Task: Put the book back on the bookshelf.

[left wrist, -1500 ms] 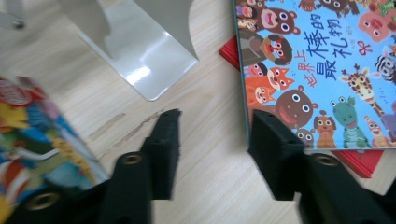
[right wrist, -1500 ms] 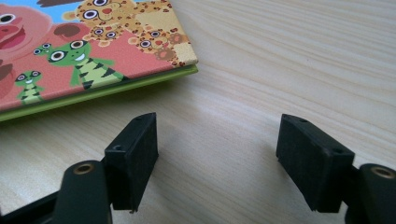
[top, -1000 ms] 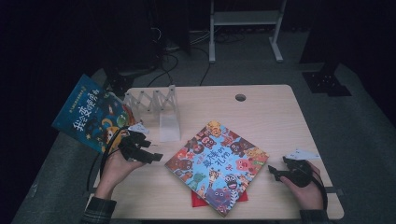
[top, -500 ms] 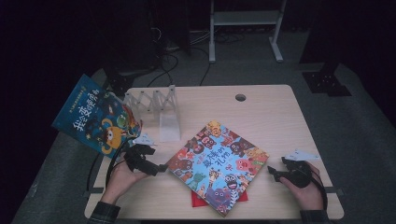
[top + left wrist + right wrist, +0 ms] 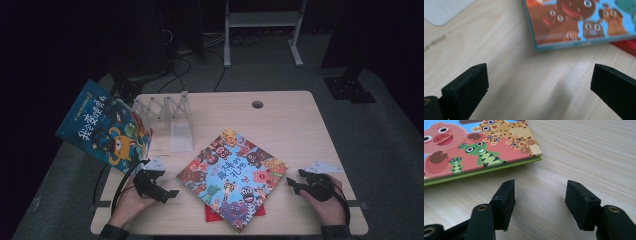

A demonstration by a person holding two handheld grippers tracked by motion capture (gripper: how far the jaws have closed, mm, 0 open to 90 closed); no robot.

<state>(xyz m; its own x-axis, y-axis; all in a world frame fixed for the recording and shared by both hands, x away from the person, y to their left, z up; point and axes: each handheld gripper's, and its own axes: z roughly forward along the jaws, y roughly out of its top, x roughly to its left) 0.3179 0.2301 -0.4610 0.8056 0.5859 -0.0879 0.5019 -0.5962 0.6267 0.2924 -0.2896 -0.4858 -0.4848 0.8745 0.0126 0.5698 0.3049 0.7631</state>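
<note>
Picture book lies flat mid-table over a red one. Left gripper, jaws just opened wide and empty, nears its left corner; right gripper, half-closing on nothing, waits by its right corner. Next: pinch an edge.

A dim recording studio or lab: a pale wooden surface with a cable hole, black cables across grey floor, a white metal stand behind.

fingers: black, blocky, screw holes | cables: black | cuffs: dark
</note>
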